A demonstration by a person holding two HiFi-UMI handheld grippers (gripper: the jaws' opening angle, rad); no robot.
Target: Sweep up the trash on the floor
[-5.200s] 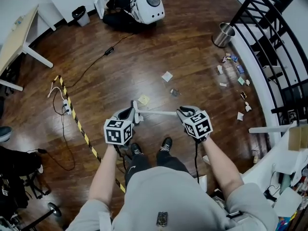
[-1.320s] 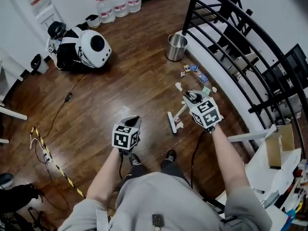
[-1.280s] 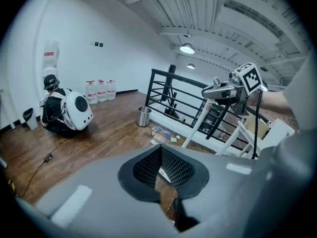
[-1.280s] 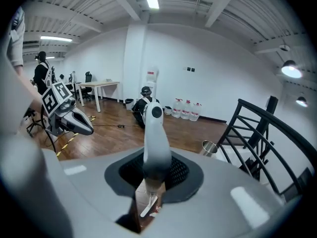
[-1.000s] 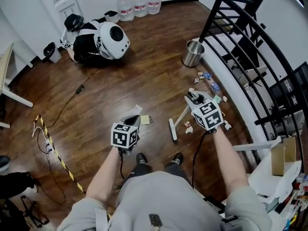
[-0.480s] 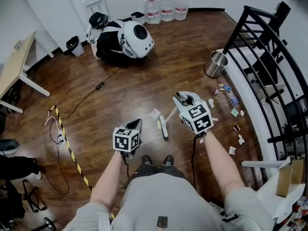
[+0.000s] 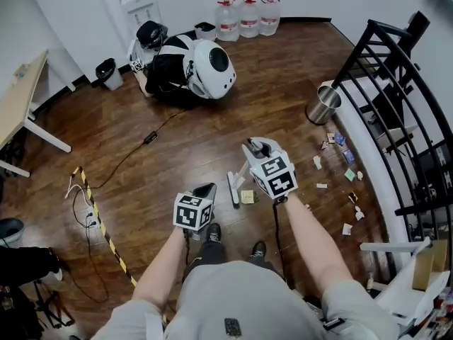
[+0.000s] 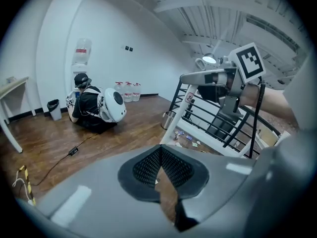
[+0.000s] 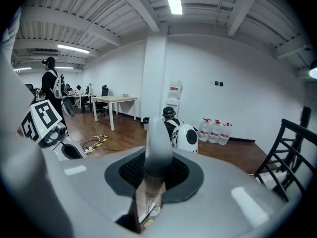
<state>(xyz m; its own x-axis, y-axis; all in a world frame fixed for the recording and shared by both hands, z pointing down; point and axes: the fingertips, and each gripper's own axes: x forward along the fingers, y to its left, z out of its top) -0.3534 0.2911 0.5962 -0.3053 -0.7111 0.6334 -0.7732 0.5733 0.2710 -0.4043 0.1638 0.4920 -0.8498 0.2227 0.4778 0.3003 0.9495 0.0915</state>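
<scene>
Over at the left, a taped cable [image 7: 105,229] is lying across the wood floor [image 7: 212,126], well apart from the work. The left gripper [image 8: 159,157] is hanging just beside the person's feet with its jaws pressed together and nothing between them, so it is taking no part in the sweep. Just right of it, the broom [image 7: 232,189] is resting with its head on the floor, and a yellow note [image 7: 248,197] is lying just beside that head. The right gripper [image 9: 156,175] is clamping the white handle [image 9: 157,133] between its pads and is carrying the broom alone.

Further right, most of the trash – small paper scraps [image 7: 316,162] – is lying scattered along the base of the black railing [image 7: 382,83], near a metal bin [image 7: 324,105] and well apart from the note.

Judging from this, the sweep is only partly along: one piece is sitting by the broom while the rest is waiting at the railing.

Several things could be going wrong from here:
- The one-handed grip is the weak point – the handle could be twisting or sliding in the pads once the head is dragging on the wood.
- A fast stroke could be flicking the light note away from the head or riding over it.
- Near the railing, a push outward could be sending scraps under the bars and out of reach.
- A wide swing at that end could be knocking the bin.
</scene>
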